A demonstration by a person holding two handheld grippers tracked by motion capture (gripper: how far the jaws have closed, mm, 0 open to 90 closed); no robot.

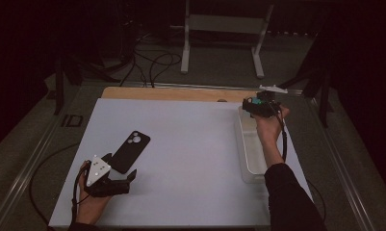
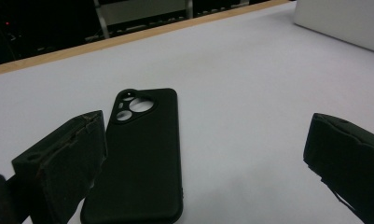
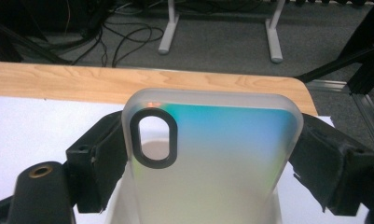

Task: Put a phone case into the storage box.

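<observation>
A black phone case (image 1: pixel 130 150) lies back up on the white table (image 1: pixel 190 154), camera cutout at its far end. My left gripper (image 1: pixel 121 167) rests at the case's near end with its jaws open. In the left gripper view the black case (image 2: pixel 140 158) lies just beside the left jaw, and the wide gap to the right jaw holds bare table. My right gripper (image 1: pixel 255 107) hovers at the far right, shut on a translucent iridescent phone case (image 1: pixel 252 103). In the right gripper view both pads press the sides of this case (image 3: pixel 212 158), held flat, its oval camera hole at the left.
A clear plastic tray (image 1: pixel 248 144) stands along the table's right side, under and in front of my right hand; its wall (image 2: pixel 343 23) appears at the top right of the left gripper view. A wooden strip (image 1: pixel 181 93) edges the far side. Beyond lie cables and a white stand's legs (image 1: pixel 222 43).
</observation>
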